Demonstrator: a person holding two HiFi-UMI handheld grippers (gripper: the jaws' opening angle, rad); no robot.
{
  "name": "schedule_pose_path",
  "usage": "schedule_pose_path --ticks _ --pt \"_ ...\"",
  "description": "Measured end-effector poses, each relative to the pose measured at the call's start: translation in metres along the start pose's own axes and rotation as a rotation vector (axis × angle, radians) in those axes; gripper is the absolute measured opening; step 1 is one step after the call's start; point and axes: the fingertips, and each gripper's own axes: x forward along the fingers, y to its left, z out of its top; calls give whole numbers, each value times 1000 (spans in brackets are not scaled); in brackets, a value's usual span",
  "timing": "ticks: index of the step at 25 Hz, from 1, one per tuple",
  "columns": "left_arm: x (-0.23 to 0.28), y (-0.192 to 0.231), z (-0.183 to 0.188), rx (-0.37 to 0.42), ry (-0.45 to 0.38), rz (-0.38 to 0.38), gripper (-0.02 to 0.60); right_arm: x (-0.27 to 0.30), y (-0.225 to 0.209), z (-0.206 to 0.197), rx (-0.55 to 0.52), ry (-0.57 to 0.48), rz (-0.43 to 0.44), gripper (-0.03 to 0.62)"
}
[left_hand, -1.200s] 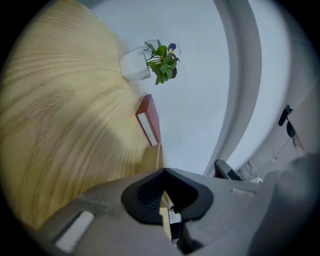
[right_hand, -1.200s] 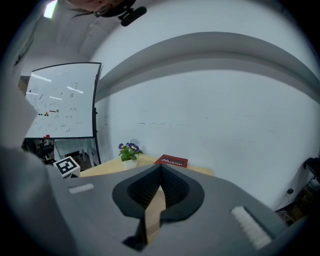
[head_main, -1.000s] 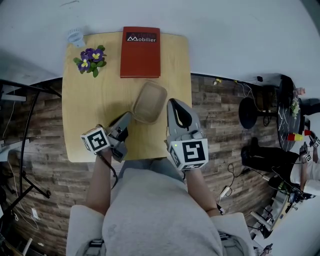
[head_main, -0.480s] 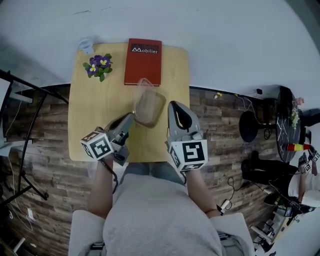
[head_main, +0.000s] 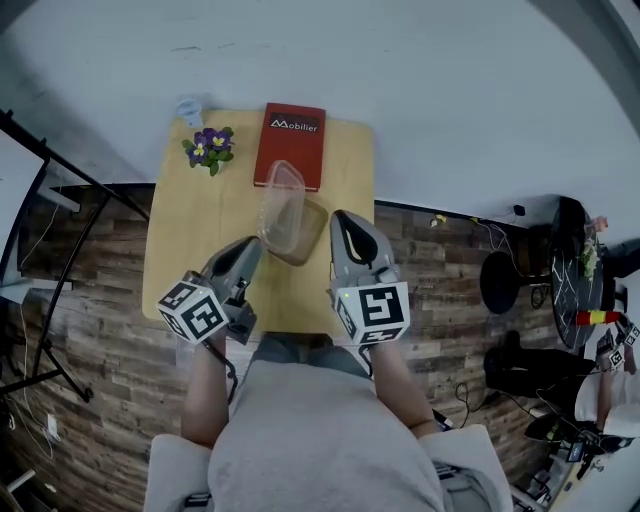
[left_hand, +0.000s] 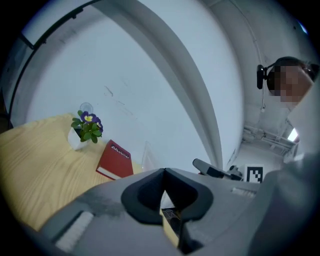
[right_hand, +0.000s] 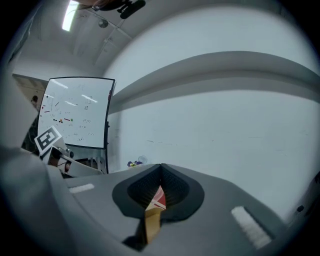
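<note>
A shallow tan container with a clear plastic part standing up from it hangs over the wooden table, tilted between my two grippers. My left gripper is shut on its left edge. A tan strip shows between that gripper's jaws, and the clear plastic stands just beyond them. My right gripper is shut on the container's right edge, with a tan strip pinched between its jaws.
A red book lies at the table's far edge by the white wall. A potted purple flower and a clear cup stand at the far left corner. A whiteboard is off to the left, and a black stool on the wood floor to the right.
The container lay flat on the table; now both grippers hold it lifted and tilted, its clear part raised. Both gripper views have swung up toward the wall.
</note>
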Motion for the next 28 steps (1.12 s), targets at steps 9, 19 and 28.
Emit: schedule_pose_path --ticks 9,19,28 --pt "-21 -37 27 197 -96 110 5 -17 -4 25 -16 -61 44 2" --pt "-37 -76 41 340 -191 212 5 -45 -9 45 -42 -117 80 2" --pt "-43 -108 46 431 -259 287 5 -74 -15 60 -75 -159 103 2"
